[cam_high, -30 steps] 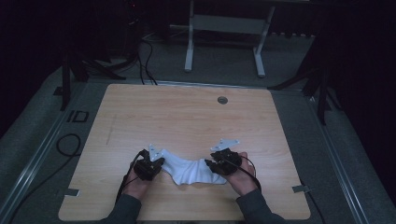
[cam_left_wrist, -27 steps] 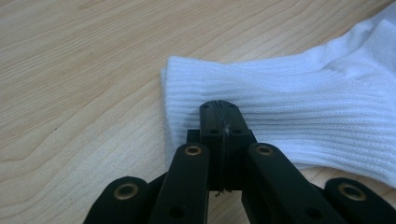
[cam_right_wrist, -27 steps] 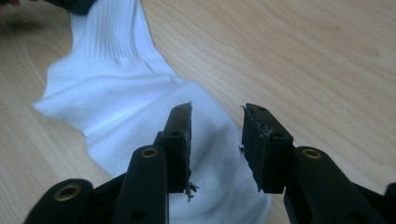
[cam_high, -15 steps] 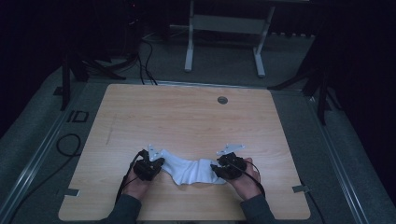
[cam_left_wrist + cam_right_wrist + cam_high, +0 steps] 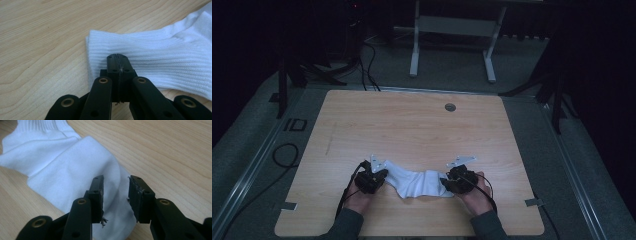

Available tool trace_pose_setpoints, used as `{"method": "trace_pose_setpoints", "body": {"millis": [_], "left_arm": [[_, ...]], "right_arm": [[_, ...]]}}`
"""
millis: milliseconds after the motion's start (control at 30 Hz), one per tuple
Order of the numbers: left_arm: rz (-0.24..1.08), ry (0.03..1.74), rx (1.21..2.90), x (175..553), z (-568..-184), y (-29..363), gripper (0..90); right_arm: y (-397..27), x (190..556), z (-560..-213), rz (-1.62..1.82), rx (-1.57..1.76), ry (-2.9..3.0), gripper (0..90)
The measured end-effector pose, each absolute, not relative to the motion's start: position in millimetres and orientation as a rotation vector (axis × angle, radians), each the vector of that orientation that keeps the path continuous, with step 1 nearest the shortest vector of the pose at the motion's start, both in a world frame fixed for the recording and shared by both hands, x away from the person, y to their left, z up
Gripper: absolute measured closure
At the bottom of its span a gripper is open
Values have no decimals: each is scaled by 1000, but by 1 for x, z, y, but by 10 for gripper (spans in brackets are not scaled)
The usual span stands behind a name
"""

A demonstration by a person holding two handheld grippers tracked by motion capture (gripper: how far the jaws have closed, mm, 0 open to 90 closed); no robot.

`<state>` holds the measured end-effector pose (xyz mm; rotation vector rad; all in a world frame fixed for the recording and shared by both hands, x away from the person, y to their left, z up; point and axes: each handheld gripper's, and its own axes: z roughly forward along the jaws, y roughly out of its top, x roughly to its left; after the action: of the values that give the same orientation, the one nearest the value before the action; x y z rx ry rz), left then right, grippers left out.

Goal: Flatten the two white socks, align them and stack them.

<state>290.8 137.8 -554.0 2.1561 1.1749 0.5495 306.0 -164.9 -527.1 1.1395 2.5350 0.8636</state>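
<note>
one white ribbed sock (image 5: 417, 183), flat

The right hand-held gripper (image 5: 115, 195) hangs over the rounded toe end of a white sock (image 5: 75, 172), its two black jaws standing apart with the fabric showing in the gap between them; they have just been closing a little. The sock lies flat on the light wooden tabletop (image 5: 162, 150), its ribbed cuff reaching toward the upper left corner.
</note>
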Motion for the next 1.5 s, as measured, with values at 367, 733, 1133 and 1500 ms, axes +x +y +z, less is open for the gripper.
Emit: {"method": "trace_pose_setpoints", "body": {"millis": [367, 733, 1133, 1500], "left_arm": [[551, 1178, 2150, 291, -554, 137, 896], [540, 1179, 2145, 290, -555, 137, 896], [531, 1181, 2140, 290, -555, 138, 896], [524, 1183, 2136, 290, -555, 138, 896]], "right_arm": [[-162, 306, -533, 871, 1142, 2563, 665], [-163, 305, -536, 853, 1128, 2566, 866], [-192, 299, -515, 894, 1170, 2467, 884], [-204, 297, -498, 925, 1172, 2419, 883]]}}
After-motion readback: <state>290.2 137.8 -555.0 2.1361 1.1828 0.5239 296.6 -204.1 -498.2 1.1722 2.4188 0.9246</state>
